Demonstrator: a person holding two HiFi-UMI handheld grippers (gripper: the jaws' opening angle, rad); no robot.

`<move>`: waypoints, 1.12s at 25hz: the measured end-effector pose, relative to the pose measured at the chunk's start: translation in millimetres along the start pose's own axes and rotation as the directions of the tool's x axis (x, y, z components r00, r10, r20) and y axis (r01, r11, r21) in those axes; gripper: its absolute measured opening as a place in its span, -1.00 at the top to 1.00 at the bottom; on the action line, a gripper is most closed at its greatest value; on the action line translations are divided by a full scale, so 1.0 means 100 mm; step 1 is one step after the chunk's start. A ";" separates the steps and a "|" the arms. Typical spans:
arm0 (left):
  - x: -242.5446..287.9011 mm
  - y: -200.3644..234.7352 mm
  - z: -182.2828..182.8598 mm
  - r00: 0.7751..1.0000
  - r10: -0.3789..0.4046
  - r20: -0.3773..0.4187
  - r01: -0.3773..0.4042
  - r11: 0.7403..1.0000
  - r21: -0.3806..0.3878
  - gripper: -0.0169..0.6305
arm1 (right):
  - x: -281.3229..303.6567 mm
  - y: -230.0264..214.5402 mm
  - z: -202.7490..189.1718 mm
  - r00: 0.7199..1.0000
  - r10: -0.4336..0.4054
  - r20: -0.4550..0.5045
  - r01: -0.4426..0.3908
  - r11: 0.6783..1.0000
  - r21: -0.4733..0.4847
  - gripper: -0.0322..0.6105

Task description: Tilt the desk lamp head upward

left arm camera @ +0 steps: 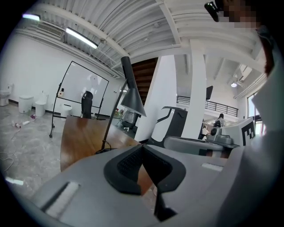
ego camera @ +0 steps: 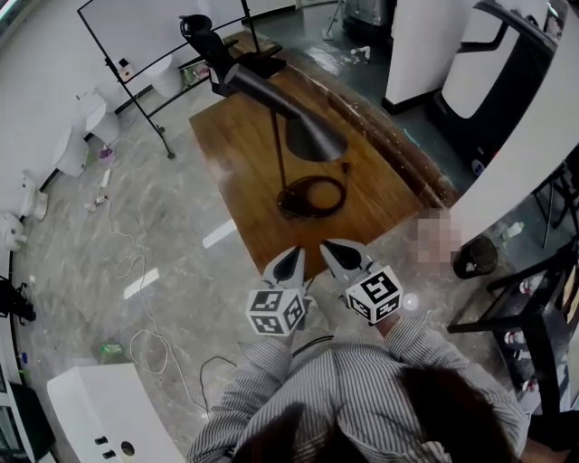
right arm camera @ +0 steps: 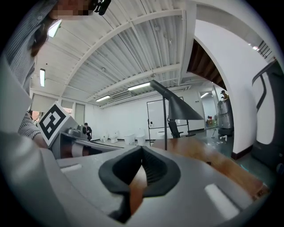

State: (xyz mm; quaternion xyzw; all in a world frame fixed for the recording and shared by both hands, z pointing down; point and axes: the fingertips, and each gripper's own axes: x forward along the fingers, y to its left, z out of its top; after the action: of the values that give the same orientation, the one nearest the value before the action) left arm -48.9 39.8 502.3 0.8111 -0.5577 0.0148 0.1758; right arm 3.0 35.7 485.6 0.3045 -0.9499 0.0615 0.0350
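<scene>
A black desk lamp stands on the wooden table [ego camera: 244, 154]. Its cone head [ego camera: 312, 136] points down, above a ring base [ego camera: 312, 196] on a thin stem. Both grippers hover side by side at the table's near edge, short of the lamp and touching nothing. My left gripper [ego camera: 288, 262] is shut and empty; in the left gripper view its tips [left arm camera: 142, 145] meet, with the lamp head [left arm camera: 132, 99] ahead to the left. The right gripper [ego camera: 344, 255] is also shut and empty; in its own view the tips [right arm camera: 142, 148] touch, and the lamp head [right arm camera: 182, 108] lies ahead to the right.
A whiteboard on a stand [ego camera: 172, 27] and a black office chair [ego camera: 204, 41] stand beyond the table's far end. Cables [ego camera: 136, 271] trail over the floor on the left, near a white box [ego camera: 99, 407]. On the right are a black bin [ego camera: 475, 258] and a black rack [ego camera: 534, 307].
</scene>
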 end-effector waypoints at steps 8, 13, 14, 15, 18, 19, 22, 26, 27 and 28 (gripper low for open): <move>0.56 0.59 0.40 0.999 -0.053 -0.009 0.053 0.998 0.023 0.94 | 0.83 -0.37 0.06 0.998 -0.036 -0.044 0.036 0.999 -0.006 0.89; 0.82 0.82 0.54 0.996 -0.085 -0.019 0.085 0.996 0.031 0.94 | 1.19 -0.54 0.10 0.997 -0.058 -0.045 0.058 0.998 -0.007 0.89; 0.86 0.85 0.56 0.996 -0.084 -0.018 0.084 0.996 0.028 0.94 | 1.23 -0.58 0.10 0.997 -0.059 -0.047 0.059 0.998 -0.007 0.89; 0.89 0.88 0.56 0.996 -0.082 -0.017 0.082 0.996 0.025 0.94 | 1.26 -0.61 0.09 0.997 -0.061 -0.050 0.061 0.998 -0.007 0.89; 0.97 0.93 0.57 0.997 -0.075 -0.019 0.076 0.997 0.027 0.94 | 1.33 -0.72 0.05 0.996 -0.073 -0.052 0.073 0.997 -0.005 0.89; 1.00 0.94 0.58 0.997 -0.075 -0.019 0.075 0.997 0.030 0.94 | 1.36 -0.75 0.05 0.996 -0.072 -0.051 0.072 0.997 -0.008 0.89; 1.07 0.97 0.66 0.996 -0.089 -0.025 0.090 0.995 0.046 0.94 | 1.50 -0.78 0.06 0.997 -0.048 -0.055 0.047 0.999 -0.019 0.88; 1.14 1.04 0.81 0.997 -0.075 -0.010 0.076 0.991 0.106 0.94 | 1.65 -0.86 0.05 0.998 -0.046 -0.047 0.044 0.997 -0.057 0.86; 1.15 1.06 0.85 0.998 -0.062 0.000 0.061 0.991 0.120 0.94 | 1.68 -0.89 0.04 0.998 -0.056 -0.043 0.052 0.996 -0.071 0.84; 1.14 1.07 0.90 0.999 -0.049 0.009 0.048 0.990 0.135 0.94 | 1.71 -0.92 0.03 0.997 -0.064 -0.041 0.061 0.995 -0.082 0.82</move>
State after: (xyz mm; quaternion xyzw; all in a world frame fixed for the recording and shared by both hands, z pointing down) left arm -118.9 -124.2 471.5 0.8345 -0.5367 0.0428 0.1176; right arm -82.3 -136.6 509.1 0.3310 -0.9406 0.0288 0.0698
